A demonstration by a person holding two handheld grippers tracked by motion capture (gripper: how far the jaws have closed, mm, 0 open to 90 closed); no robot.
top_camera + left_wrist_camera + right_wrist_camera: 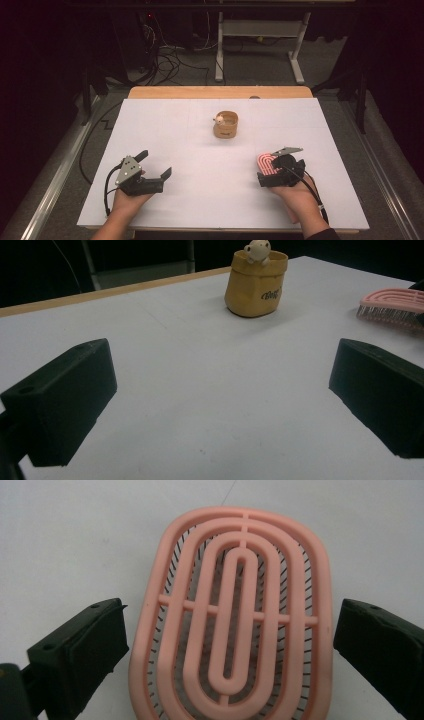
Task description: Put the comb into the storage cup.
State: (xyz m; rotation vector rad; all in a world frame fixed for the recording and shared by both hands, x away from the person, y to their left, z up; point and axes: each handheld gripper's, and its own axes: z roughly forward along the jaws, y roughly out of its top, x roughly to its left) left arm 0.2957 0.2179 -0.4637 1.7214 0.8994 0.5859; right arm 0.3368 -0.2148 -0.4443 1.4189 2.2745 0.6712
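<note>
A pink oval hairbrush point(266, 164) lies bristles down on the white sheet at the right. My right gripper point(274, 169) hangs over it and points down. In the right gripper view the brush point(235, 620) lies between the two black jaws, which stand open with a thin gap on each side. My left gripper point(155, 163) rests at the left front, open, with nothing between its jaws point(222, 400). A yellow pouch-shaped cup point(225, 125) with a small white figure point(218, 119) in it stands at the middle back. The left gripper view shows the cup point(255, 285) ahead and the brush point(392, 307) at the right.
The white sheet point(200, 200) covers most of the wooden table point(220, 92), whose bare edge shows at the back. Behind the table are floor cables point(170, 60) and a white desk frame point(260, 30). A metal rail point(55, 180) runs along the left side.
</note>
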